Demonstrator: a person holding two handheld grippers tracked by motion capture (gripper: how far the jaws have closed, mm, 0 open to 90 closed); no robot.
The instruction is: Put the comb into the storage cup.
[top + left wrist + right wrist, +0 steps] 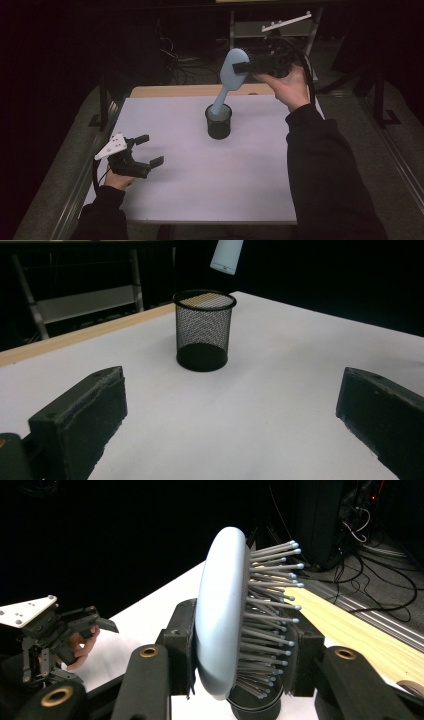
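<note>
High view showed a black mesh cup (pixel 219 121) standing upright on the white tabletop (pixel 200 170). That cup is the landmark for every place told here. A light blue hairbrush (pixel 228 80) was up above the cup, tilted, with its handle end pointing down at the cup's open top. Whether the handle tip was inside the cup or just over it could not be told from this view.

The right claw (pixel 248 65) was up behind the cup and to its right, held in a hand (pixel 287 85) with a dark sleeve. It was squeezed tight on the head of the hairbrush. The right gripper view showed the brush head (pixel 220 615) pinched between the two black jaws, with its grey bristles (pixel 270 615) sticking out to one side and the dark cup (pixel 252 705) just under it.

The left claw (pixel 150 150) was in front of the cup and to its left, well apart from it, low over the tabletop. Its jaws were wide apart with nothing between them. The left gripper view looked across the white tabletop at the mesh cup (pixel 204 330). The handle tip of the hairbrush (pixel 226 256) hung right above the cup's rim, not touching it.
</note>
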